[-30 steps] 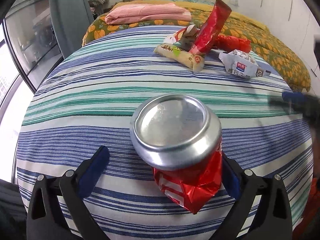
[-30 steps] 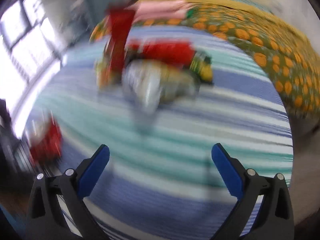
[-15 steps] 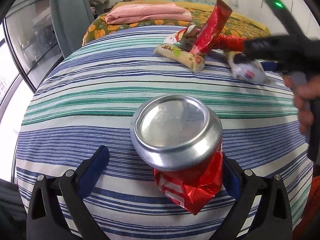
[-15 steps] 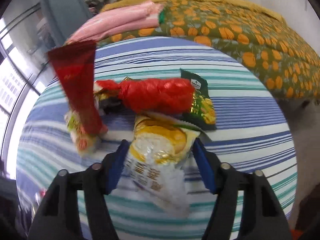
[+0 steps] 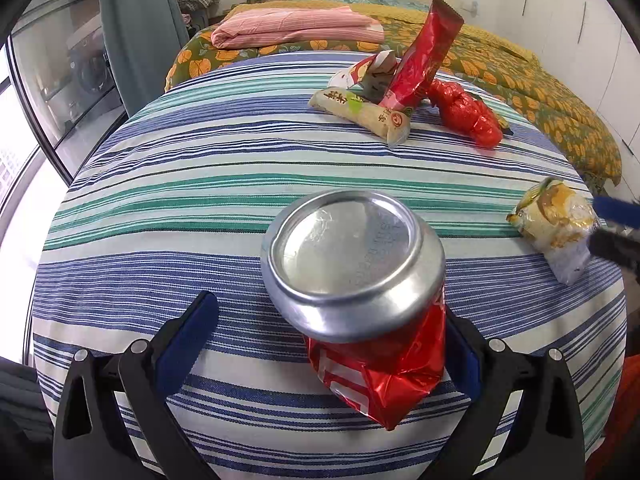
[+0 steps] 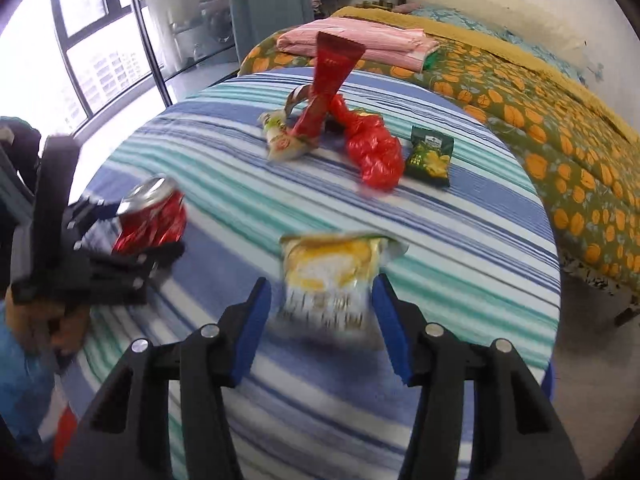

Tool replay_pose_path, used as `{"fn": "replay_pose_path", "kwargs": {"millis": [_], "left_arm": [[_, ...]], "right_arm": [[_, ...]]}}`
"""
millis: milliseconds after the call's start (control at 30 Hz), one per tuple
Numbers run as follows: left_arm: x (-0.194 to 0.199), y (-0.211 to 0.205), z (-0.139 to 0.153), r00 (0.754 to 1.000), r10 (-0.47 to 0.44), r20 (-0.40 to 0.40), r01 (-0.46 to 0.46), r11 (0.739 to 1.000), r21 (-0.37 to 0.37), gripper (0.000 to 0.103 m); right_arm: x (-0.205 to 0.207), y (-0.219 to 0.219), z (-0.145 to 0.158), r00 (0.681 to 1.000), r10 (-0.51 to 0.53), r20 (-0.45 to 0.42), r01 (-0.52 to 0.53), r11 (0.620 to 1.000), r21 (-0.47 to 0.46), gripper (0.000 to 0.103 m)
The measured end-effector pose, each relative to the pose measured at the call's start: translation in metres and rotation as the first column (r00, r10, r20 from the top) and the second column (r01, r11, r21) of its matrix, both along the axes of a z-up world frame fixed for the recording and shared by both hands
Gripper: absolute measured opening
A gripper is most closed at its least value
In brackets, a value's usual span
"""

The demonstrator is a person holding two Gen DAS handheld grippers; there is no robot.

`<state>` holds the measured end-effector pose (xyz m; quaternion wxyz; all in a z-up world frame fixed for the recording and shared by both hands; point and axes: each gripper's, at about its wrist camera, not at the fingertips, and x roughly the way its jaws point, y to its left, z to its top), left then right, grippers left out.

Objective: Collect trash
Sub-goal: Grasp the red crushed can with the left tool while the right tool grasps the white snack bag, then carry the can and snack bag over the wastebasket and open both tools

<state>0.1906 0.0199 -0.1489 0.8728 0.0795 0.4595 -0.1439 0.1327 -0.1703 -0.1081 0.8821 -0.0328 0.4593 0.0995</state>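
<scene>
- The left gripper [image 5: 324, 336] is spread wide with a crushed red aluminium drink can [image 5: 360, 292] between its blue pads, silver base toward the camera; whether both pads actually press it I cannot tell, since the left pad stands clear of it in the left wrist view.
- The right gripper [image 6: 322, 320] is narrowed around a crinkled yellow-and-white plastic snack packet [image 6: 332, 276], carried above the blue-and-green striped cloth [image 6: 460, 232] to the right of the can.
- The rest of the trash lies ahead of both tools, nearer the right one: one beige wrapped roll [image 5: 360, 112], one tall red foil sachet [image 5: 424, 56] leaning upright, one bunched red plastic bag [image 5: 468, 114] and one small dark green snack pouch [image 6: 430, 156].
- The roll's long axis runs across the left gripper's line of approach.
- Counted: one can, one held packet, four loose pieces, plus a torn wrapper behind the sachet that is too hidden to name.
- I judge both tools loaded, so the next move probably needs a bin, and none is in view.
</scene>
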Motion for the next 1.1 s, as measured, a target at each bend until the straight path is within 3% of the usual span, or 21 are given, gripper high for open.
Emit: {"fn": "replay_pose_path", "kwargs": {"millis": [167, 267, 500, 667, 733, 800, 867, 900, 1100], "left_arm": [[-0.002, 0.003, 0.001, 1.000, -0.012, -0.001, 0.012, 1.000, -0.016, 0.099], [-0.011, 0.020, 0.005, 1.000, -0.020, -0.006, 0.019, 0.996, -0.089, 0.098], [-0.027, 0.032, 0.036, 0.999, -0.022, 0.049, 0.030, 0.985, -0.169, 0.098], [-0.013, 0.001, 0.036, 0.998, -0.036, 0.045, 0.040, 0.996, -0.081, 0.097], [-0.009, -0.003, 0.034, 0.999, -0.037, 0.038, 0.040, 0.997, -0.069, 0.089], [-0.006, -0.005, 0.032, 0.999, -0.041, 0.029, 0.043, 0.997, -0.057, 0.081], [-0.004, -0.005, 0.030, 0.999, -0.035, 0.014, 0.035, 0.998, -0.043, 0.067], [-0.004, -0.003, 0.030, 1.000, -0.030, 0.006, 0.030, 0.999, -0.043, 0.063], [-0.018, -0.002, 0.043, 0.999, -0.037, 0.026, 0.039, 0.996, -0.078, 0.062]], "right_arm": [[-0.014, 0.003, 0.000, 1.000, 0.008, -0.014, -0.008, 1.000, 0.006, 0.052], [-0.020, -0.002, 0.002, 1.000, 0.003, 0.006, -0.003, 1.000, 0.015, 0.075], [-0.010, -0.006, 0.007, 1.000, -0.006, 0.004, 0.006, 1.000, 0.009, 0.076], [0.010, 0.006, -0.004, 0.999, -0.001, -0.053, -0.001, 0.999, -0.051, 0.077], [0.019, 0.008, -0.012, 0.997, -0.006, -0.070, 0.000, 0.996, -0.088, 0.077], [0.024, 0.008, -0.018, 0.996, -0.009, -0.086, 0.000, 0.995, -0.097, 0.071], [0.028, 0.004, -0.020, 0.995, -0.017, -0.103, 0.011, 0.998, -0.066, 0.051], [0.027, 0.003, -0.018, 0.995, -0.022, -0.100, 0.016, 0.998, -0.058, 0.046], [0.006, -0.018, -0.001, 0.998, -0.035, -0.058, 0.037, 0.999, 0.029, 0.042]]}}
